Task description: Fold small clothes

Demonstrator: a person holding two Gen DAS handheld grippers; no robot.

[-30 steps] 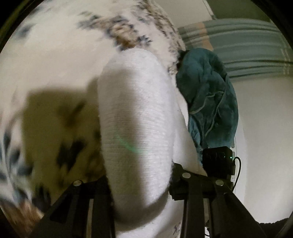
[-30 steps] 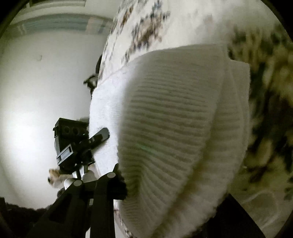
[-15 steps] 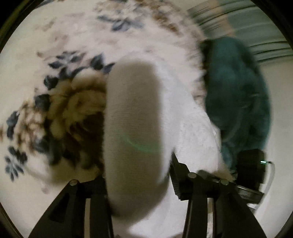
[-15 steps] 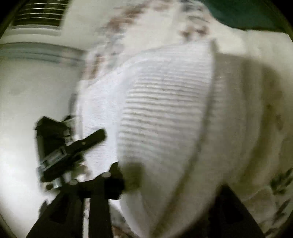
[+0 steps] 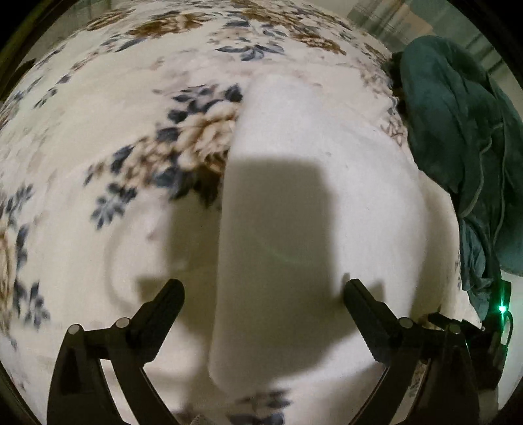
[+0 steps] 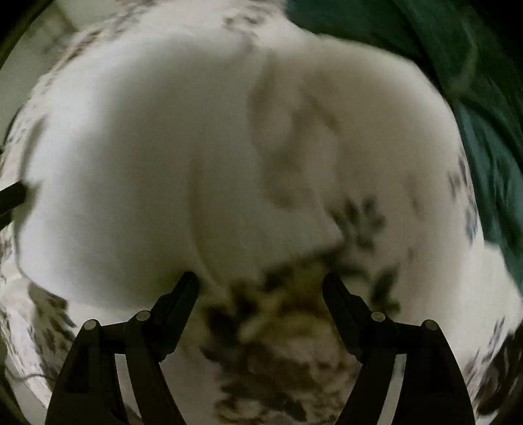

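Observation:
A white knitted garment [image 5: 294, 202] lies folded on the floral blanket [image 5: 114, 137]. In the left wrist view it runs from between my fingers up the middle. My left gripper [image 5: 263, 291] is open, its fingers spread on either side of the garment and apart from it. In the right wrist view the same garment [image 6: 157, 170] is blurred and fills the upper left. My right gripper [image 6: 261, 282] is open and empty just below the garment's near edge, over a brown flower print.
A teal cloth [image 5: 457, 137] lies bunched at the right edge of the blanket; it also shows in the right wrist view [image 6: 474, 108] at the upper right. A black device with a green light [image 5: 500, 309] sits low at the right. Striped fabric [image 5: 385, 13] lies beyond.
Both grippers were shut on the white garment and carried it over the blanket. Now both have opened and let go, and the garment lies flat on the blanket.

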